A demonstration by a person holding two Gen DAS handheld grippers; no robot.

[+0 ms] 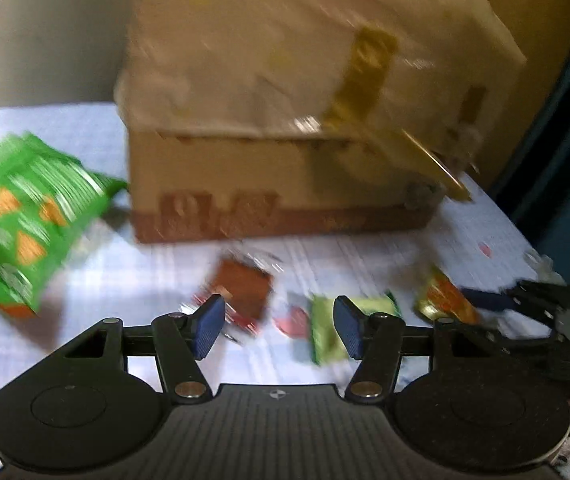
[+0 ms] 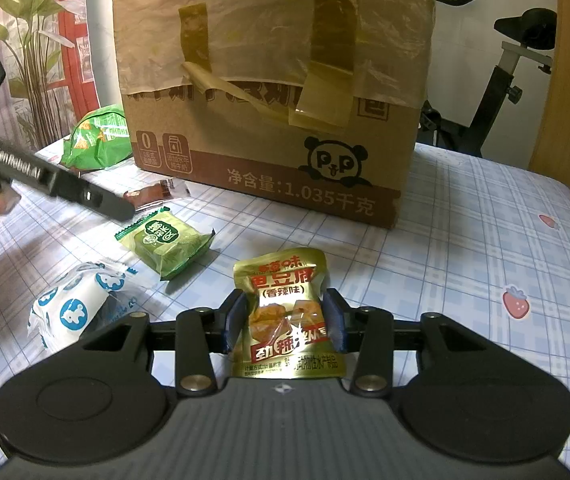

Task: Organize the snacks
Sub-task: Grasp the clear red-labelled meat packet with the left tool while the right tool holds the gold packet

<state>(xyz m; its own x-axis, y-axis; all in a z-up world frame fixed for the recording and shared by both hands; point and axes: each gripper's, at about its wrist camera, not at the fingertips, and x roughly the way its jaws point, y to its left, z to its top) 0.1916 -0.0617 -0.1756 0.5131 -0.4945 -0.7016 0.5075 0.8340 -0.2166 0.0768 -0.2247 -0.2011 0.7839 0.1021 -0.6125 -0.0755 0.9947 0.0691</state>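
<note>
Gold tofu snack pouch pinched in right claw; lift gently toward cardboard box, left claw spread, empty.

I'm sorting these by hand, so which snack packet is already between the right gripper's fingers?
The gold packet, gripped at its sides by the right gripper. The light green packet, white-and-blue packet and brown packet lie free on the tablecloth.

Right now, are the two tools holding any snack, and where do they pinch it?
The right tool pinches the gold snack packet by its two side edges, about halfway up. The left tool is open and holds nothing.
</note>
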